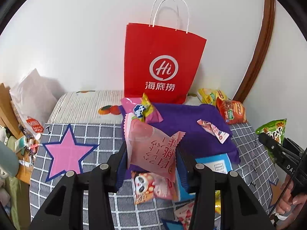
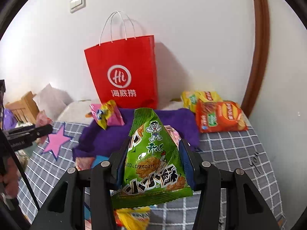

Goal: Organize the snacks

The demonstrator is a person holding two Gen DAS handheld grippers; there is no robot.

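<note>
My left gripper [image 1: 151, 151] is shut on a pale pink snack packet [image 1: 151, 147], held above the bed. My right gripper [image 2: 153, 153] is shut on a green snack bag [image 2: 153, 163], also lifted; the same green snack bag [image 1: 274, 134] shows at the right edge of the left wrist view. A red paper bag [image 1: 161, 61] with white handles stands upright against the wall behind; this red paper bag [image 2: 124, 72] appears left of centre in the right wrist view. More snacks lie on a purple cloth [image 1: 184, 118]: a pink-and-yellow packet [image 1: 142, 109] and a small pink wrapper [image 1: 213, 131].
Orange chip bag [image 2: 220, 117] and yellow chip bag [image 2: 199, 97] lie at the back right by a brown wooden frame [image 2: 257, 57]. A panda packet [image 1: 151, 187] and blue box [image 1: 214, 164] lie below my left gripper. Clutter [image 1: 19, 134] lines the bed's left side. A hand [image 1: 289, 203] holds the right gripper.
</note>
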